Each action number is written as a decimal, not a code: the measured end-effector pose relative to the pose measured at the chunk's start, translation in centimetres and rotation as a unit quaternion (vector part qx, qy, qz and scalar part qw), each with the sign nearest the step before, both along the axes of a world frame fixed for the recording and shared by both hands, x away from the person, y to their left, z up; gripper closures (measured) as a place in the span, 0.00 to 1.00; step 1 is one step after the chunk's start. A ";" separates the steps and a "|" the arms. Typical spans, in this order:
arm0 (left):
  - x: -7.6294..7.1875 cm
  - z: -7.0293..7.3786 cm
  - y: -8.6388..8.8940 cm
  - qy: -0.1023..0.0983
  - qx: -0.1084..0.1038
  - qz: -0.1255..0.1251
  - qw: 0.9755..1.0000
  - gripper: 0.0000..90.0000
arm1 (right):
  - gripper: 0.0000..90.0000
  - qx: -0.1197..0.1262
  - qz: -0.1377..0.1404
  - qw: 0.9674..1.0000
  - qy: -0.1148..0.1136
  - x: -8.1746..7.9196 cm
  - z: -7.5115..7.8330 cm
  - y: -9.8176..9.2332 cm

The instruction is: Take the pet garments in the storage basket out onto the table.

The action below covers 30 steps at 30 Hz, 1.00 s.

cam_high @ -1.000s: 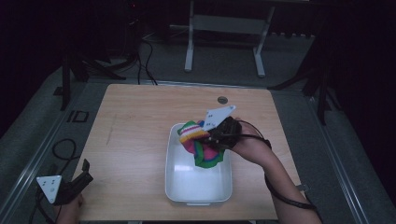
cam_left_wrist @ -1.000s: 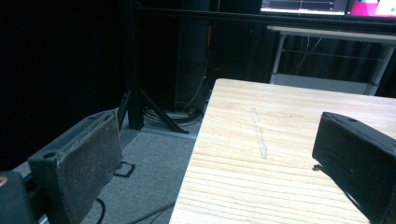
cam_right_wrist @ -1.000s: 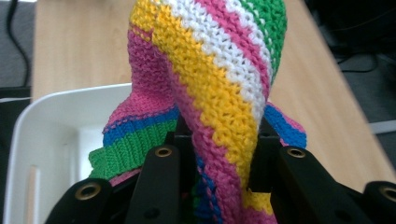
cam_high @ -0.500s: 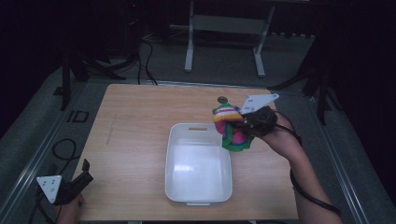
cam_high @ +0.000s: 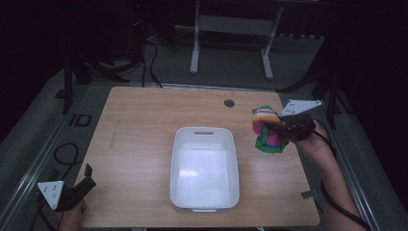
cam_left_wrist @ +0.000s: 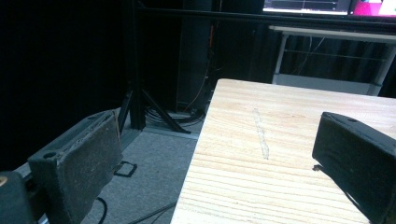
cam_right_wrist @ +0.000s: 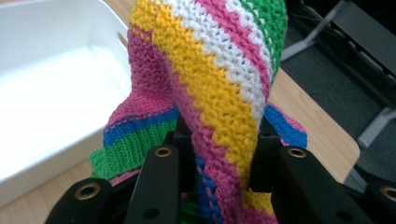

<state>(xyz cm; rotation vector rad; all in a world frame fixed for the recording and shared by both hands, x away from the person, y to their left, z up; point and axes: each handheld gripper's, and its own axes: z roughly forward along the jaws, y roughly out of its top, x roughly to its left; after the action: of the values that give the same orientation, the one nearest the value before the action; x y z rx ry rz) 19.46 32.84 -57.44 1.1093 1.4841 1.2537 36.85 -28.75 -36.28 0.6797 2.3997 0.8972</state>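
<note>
Right claw pinching striped knitted cloth, smooth white tub

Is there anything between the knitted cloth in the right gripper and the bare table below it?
Nothing visible. The knitted cloth hangs from the right gripper over bare table, right of the white bin.

Striped knit cloth in right tongs, out of white bin, now farther right.

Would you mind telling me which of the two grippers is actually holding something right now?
The right gripper, beside the white tub, has its jaws clamped on the striped knitted cloth. The left gripper, at the table's near-left corner, is open and empty.
</note>
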 end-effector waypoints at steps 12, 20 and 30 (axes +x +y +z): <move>0.0 0.0 0.0 0.001 0.000 -0.001 1.000 0.02 | 0.79 0.007 -0.055 0.998 0.013 2.0 -5.6 -1.3; 0.0 0.0 0.0 0.002 0.002 -0.002 1.000 0.02 | 0.79 0.006 -0.084 0.996 0.028 3.6 -9.6 -1.5; 0.0 0.0 0.0 0.000 0.002 -0.001 1.000 0.02 | 0.78 0.005 -0.106 0.993 0.048 5.3 -13.4 -0.8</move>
<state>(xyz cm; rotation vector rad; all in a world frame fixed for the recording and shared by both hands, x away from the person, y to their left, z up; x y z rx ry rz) 19.48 32.81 -57.44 1.1135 1.4809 1.2565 42.12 -29.57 -49.68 0.9811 2.3503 0.8047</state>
